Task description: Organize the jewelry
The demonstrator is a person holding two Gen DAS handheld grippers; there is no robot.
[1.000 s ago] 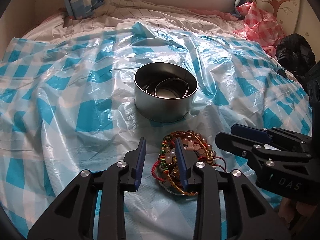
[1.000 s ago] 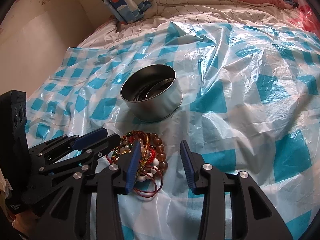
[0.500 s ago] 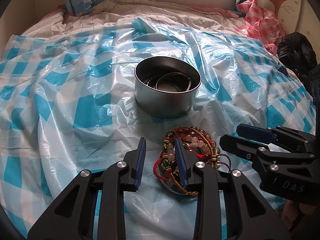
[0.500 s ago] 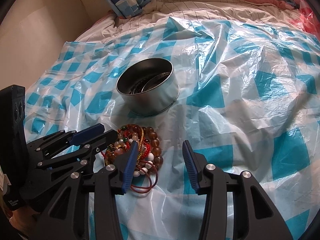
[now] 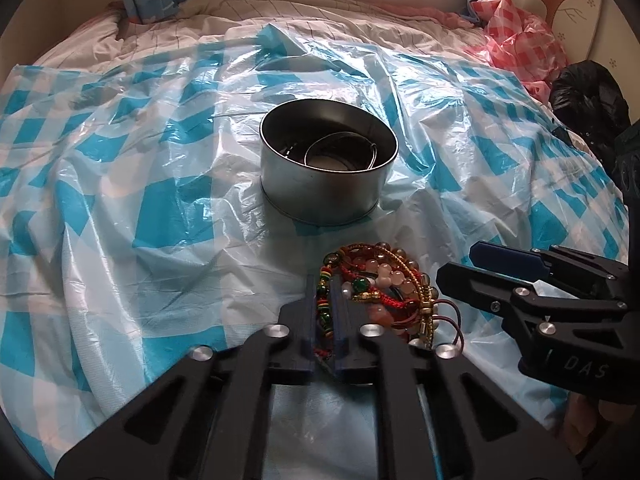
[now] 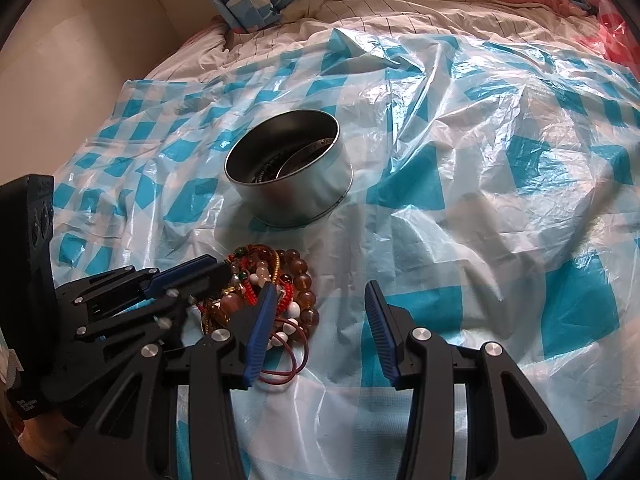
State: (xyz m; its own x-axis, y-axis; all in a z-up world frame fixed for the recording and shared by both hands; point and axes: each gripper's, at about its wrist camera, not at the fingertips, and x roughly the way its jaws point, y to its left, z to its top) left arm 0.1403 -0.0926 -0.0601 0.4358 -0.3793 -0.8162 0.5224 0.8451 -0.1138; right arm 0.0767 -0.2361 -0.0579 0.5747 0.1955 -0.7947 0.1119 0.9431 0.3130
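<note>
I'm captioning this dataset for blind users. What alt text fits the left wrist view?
The left gripper is shut on a green beaded strand in a bracelet pile on blue-checked plastic sheet; a round metal tin sits beyond, the right gripper alongside.

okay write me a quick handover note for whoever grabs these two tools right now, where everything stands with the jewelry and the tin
Left tool: shut on a red and green beaded strand at the near edge of the bracelet pile.
Right tool: open, holding nothing, just right of the pile.
Round metal tin: upright on the blue checked plastic sheet, beyond the pile.
Done: some metal bangles already lie in the tin.
Left: lift the gripped strand into the tin, probably, then the rest of the pile.
</note>
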